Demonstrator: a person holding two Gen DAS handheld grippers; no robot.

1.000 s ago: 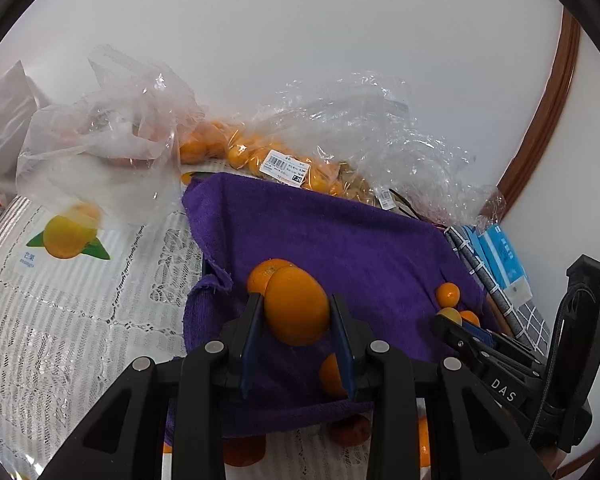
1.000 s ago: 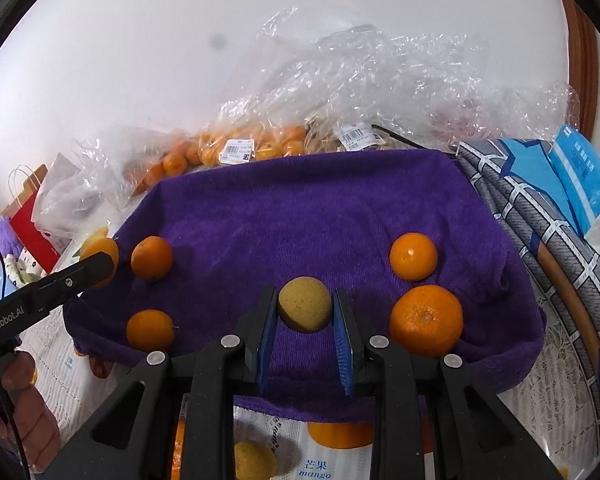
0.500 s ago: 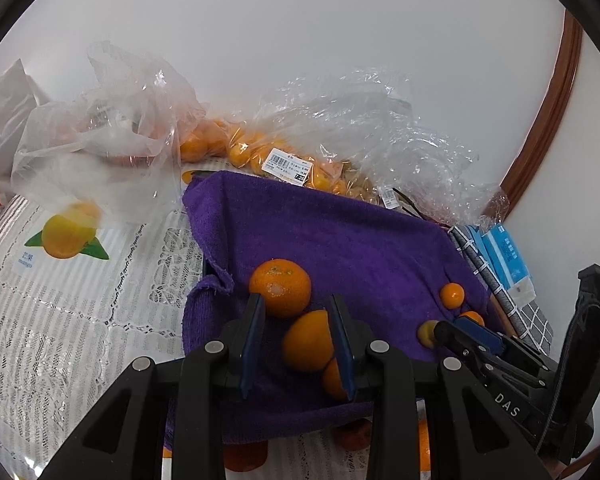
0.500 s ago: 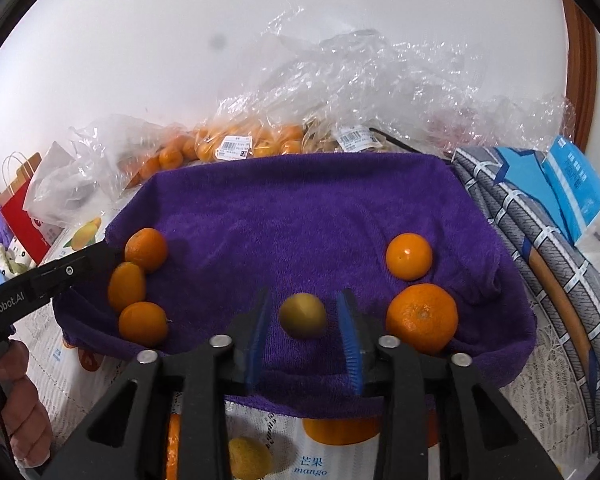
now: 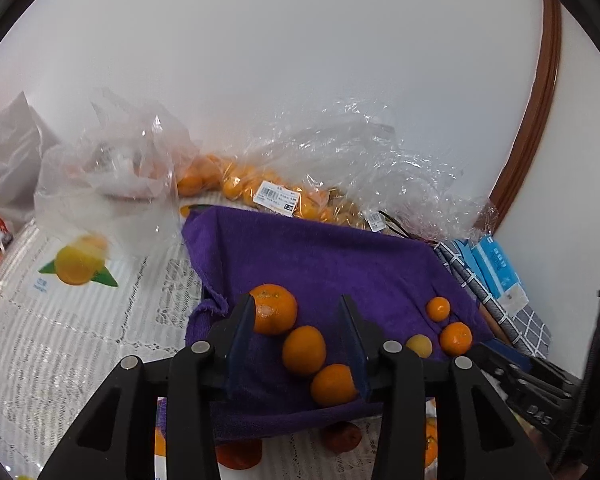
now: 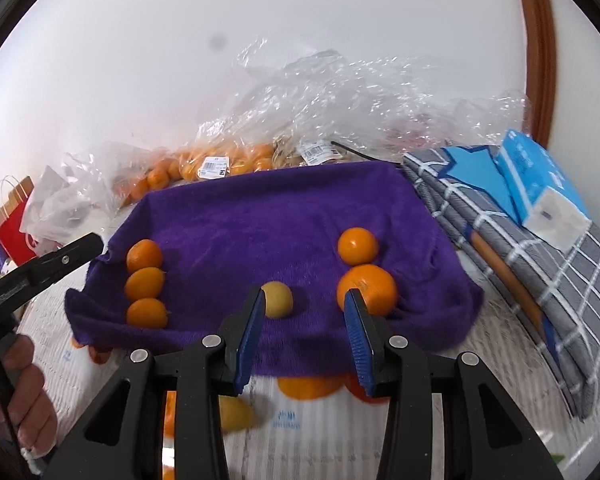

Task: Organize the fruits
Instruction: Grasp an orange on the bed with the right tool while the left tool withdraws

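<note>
A purple towel (image 5: 332, 256) (image 6: 268, 216) lies on the table. On its left side three oranges sit in a row (image 6: 145, 282); in the left wrist view they are a large one (image 5: 273, 309), a middle one (image 5: 304, 350) and a near one (image 5: 333, 385). A yellow-green fruit (image 6: 278, 300) (image 5: 419, 346) lies at the near middle. Two more oranges, a small one (image 6: 357, 245) and a large one (image 6: 367, 289), sit on the right. My left gripper (image 5: 298, 322) is open and empty over the row. My right gripper (image 6: 305, 312) is open and empty, just in front of the yellow-green fruit.
Clear plastic bags with several oranges (image 5: 268, 196) (image 6: 220, 164) lie behind the towel. Loose fruit lies under the towel's near edge (image 6: 308, 386). A checked grey cloth (image 6: 540, 272) with a blue tissue pack (image 6: 540, 192) is at the right. A lace tablecloth (image 5: 60, 340) spreads left.
My left gripper opened and set its orange down in the row on the towel. My right gripper opened, left the yellow-green fruit on the towel, and drew back.
</note>
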